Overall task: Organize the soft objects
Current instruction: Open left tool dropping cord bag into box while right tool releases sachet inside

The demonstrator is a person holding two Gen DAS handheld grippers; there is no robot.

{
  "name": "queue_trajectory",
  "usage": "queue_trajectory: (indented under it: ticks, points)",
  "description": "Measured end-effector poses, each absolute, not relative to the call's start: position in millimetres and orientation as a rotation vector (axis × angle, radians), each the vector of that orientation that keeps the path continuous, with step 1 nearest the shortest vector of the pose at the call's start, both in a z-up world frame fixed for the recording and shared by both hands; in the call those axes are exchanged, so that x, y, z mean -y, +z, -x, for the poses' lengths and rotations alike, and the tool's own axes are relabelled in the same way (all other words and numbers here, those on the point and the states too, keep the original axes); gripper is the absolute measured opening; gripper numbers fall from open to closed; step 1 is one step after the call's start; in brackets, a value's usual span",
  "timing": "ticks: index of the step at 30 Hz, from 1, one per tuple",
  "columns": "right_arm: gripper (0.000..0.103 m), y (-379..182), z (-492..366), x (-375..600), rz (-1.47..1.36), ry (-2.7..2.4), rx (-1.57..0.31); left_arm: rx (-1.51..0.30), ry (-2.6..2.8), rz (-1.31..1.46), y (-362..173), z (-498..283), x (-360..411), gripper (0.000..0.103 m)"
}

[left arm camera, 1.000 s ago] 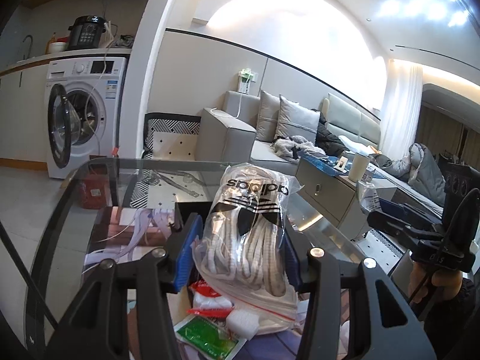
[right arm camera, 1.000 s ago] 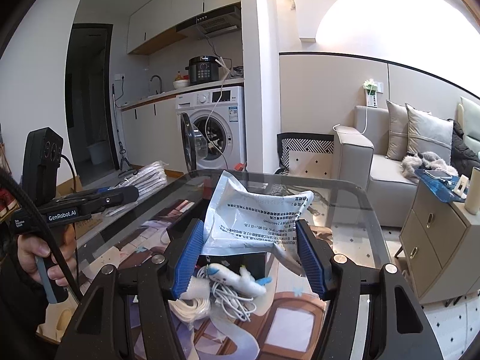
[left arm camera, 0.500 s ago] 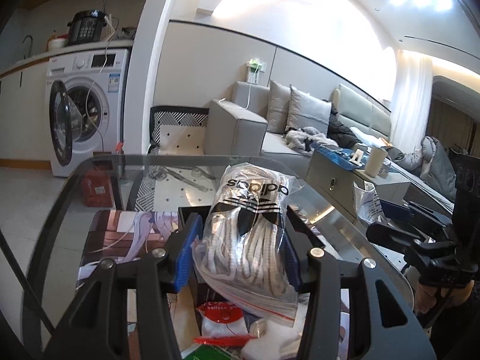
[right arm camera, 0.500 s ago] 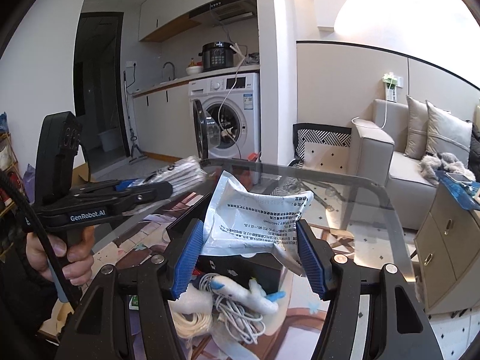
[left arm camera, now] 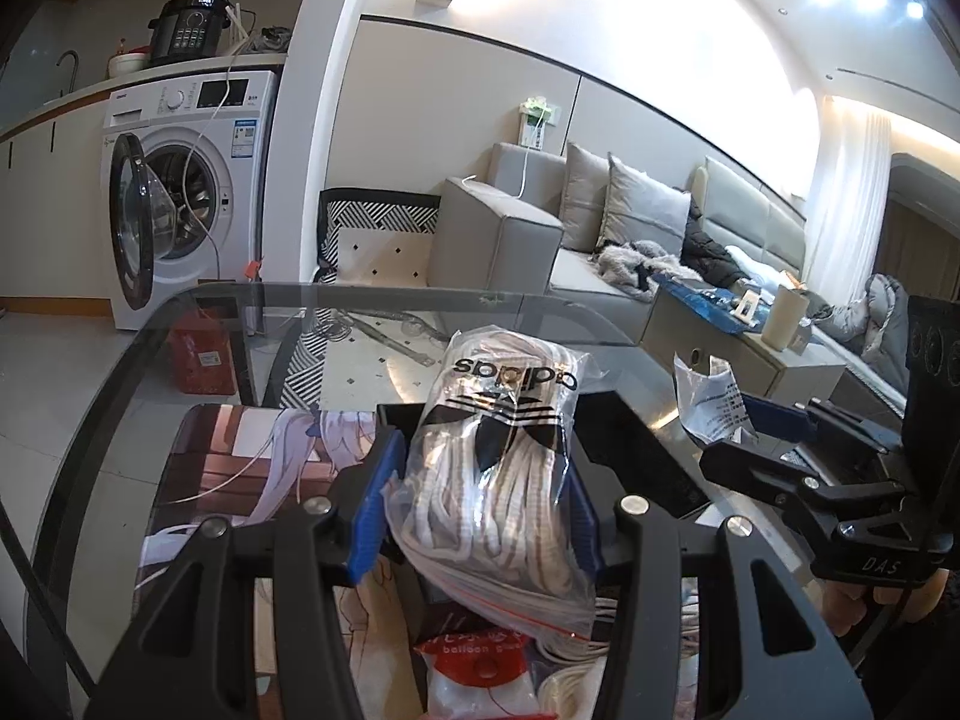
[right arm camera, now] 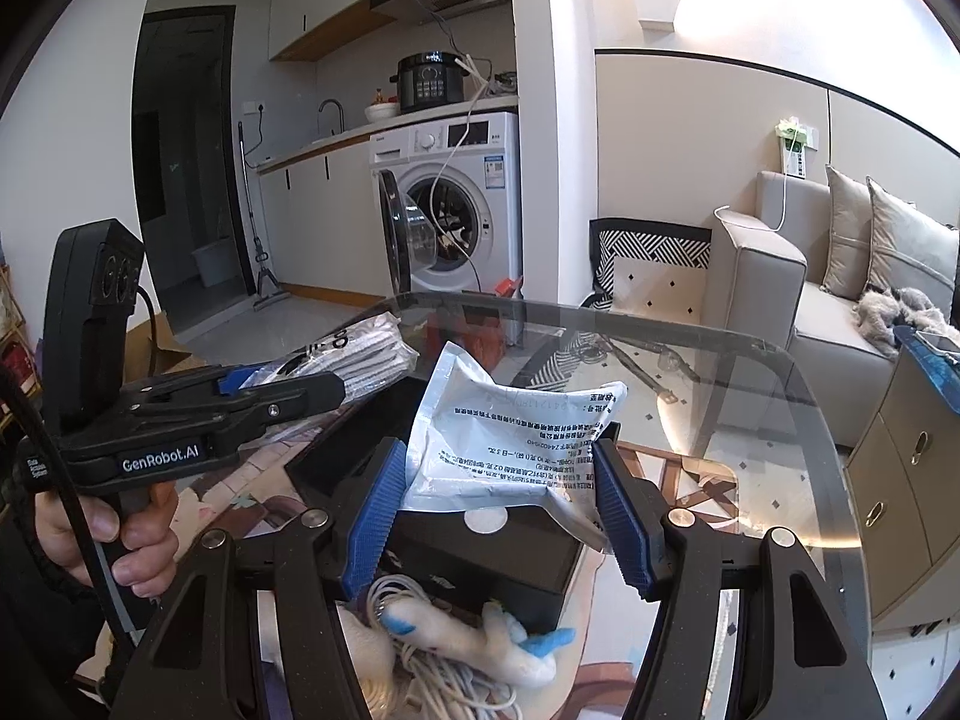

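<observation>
A glass table point(right arm camera: 780, 372) carries a black box point(right arm camera: 480, 546) on a picture mat, with loose cords and small packets lying in front of it. Above the box, the left tongs point(left arm camera: 480, 498) are clenched on a clear bag of white rope point(left arm camera: 498, 468), and the right tongs point(right arm camera: 498, 504) pinch a crumpled white pouch point(right arm camera: 510, 432). Both bags are slick and slack, so either could slip from the blue pads or snag the box rim and spill outside when let go.
</observation>
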State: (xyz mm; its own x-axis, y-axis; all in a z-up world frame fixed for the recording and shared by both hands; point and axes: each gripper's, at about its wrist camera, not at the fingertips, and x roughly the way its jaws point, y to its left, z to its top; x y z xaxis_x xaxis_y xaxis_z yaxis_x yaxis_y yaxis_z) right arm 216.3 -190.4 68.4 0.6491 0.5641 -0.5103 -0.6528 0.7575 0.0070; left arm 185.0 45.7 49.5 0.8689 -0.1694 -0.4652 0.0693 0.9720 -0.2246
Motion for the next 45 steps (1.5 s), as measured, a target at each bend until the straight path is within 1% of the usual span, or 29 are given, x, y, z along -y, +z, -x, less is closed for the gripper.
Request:
queue_trajectory:
  ticks: [12, 23, 26, 28, 30, 32, 33, 34, 35, 36, 37, 38, 45]
  points:
    - [0.063, 51.1, -237.2, 171.0, 0.222, 0.72, -0.553, -0.536, -0.123, 0.196, 35.4, -196.2, -43.5, 0.049]
    - [0.066, 33.7, -247.4, 155.7, 0.288, 0.711, -0.574, -0.549, -0.096, 0.158, 28.8, -206.5, -36.6, 0.049]
    - [0.072, 28.8, -252.0, 157.5, 0.295, 0.707, -0.584, -0.55, -0.095, 0.131, 27.2, -207.8, -33.8, 0.05]
    - [0.083, 26.2, -251.7, 159.0, 0.301, 0.698, -0.579, -0.548, -0.077, 0.108, 26.7, -207.1, -30.2, 0.05]
    - [0.088, 27.2, -253.2, 163.8, 0.279, 0.689, -0.566, -0.547, -0.08, 0.107, 26.8, -206.5, -28.1, 0.051]
    - [0.092, 28.7, -253.1, 168.4, 0.262, 0.683, -0.555, -0.553, -0.085, 0.095, 27.1, -206.3, -25.1, 0.057]
    - [0.094, 29.2, -252.6, 170.1, 0.259, 0.678, -0.555, -0.557, -0.088, 0.084, 27.3, -206.2, -23.0, 0.061]
    - [0.097, 29.7, -251.8, 171.7, 0.255, 0.674, -0.553, -0.559, -0.086, 0.079, 28.0, -205.9, -22.1, 0.07]
    - [0.098, 30.6, -250.0, 173.3, 0.253, 0.675, -0.547, -0.562, -0.08, 0.074, 28.7, -205.5, -21.6, 0.074]
    - [0.099, 32.2, -249.1, 173.6, 0.252, 0.674, -0.544, -0.557, -0.072, 0.072, 30.2, -204.5, -22.0, 0.088]
    - [0.102, 33.5, -247.4, 175.9, 0.243, 0.672, -0.538, -0.55, -0.058, 0.073, 31.0, -202.1, -22.4, 0.099]
    - [0.102, 34.9, -245.6, 179.1, 0.23, 0.671, -0.533, -0.542, -0.042, 0.076, 32.2, -199.5, -23.5, 0.103]
    - [0.102, 42.3, -229.9, 196.6, 0.205, 0.657, -0.525, -0.515, -0.032, 0.084, 44.9, -180.9, -29.2, 0.103]
